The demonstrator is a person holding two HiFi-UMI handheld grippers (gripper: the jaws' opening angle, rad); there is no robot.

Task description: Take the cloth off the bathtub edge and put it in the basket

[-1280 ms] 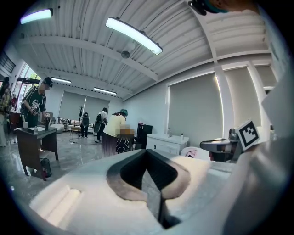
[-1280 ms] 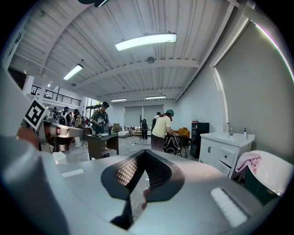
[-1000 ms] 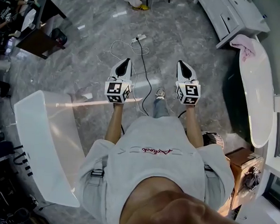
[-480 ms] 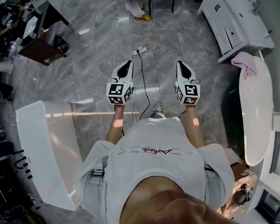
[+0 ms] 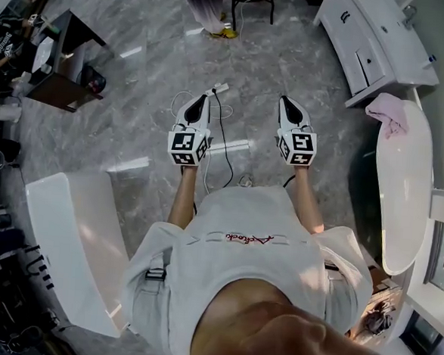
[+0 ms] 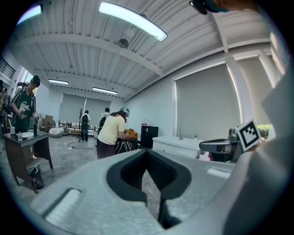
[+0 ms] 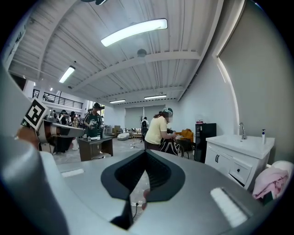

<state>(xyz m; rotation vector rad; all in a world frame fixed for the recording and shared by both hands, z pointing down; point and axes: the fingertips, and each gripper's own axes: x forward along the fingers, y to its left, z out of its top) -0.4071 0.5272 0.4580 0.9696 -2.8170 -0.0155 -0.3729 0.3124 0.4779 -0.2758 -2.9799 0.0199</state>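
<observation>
Pink cloth (image 5: 386,112) crumpled crosswise on the bathtub (image 5: 403,186) end; left gripper (image 5: 199,103), right gripper (image 5: 288,105) closed, empty.

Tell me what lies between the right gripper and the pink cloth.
In the head view, only bare grey floor separates the right gripper from the cloth; the white cabinet has its corner close beside the cloth.

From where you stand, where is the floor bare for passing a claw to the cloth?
Bare floor runs from the right claw to the right tub, bordered ahead by the cabinet; the cloth lies on the tub's far end. Another bare patch lies left of the left claw, up to the table. Crowded: a power strip between the claws.
</observation>
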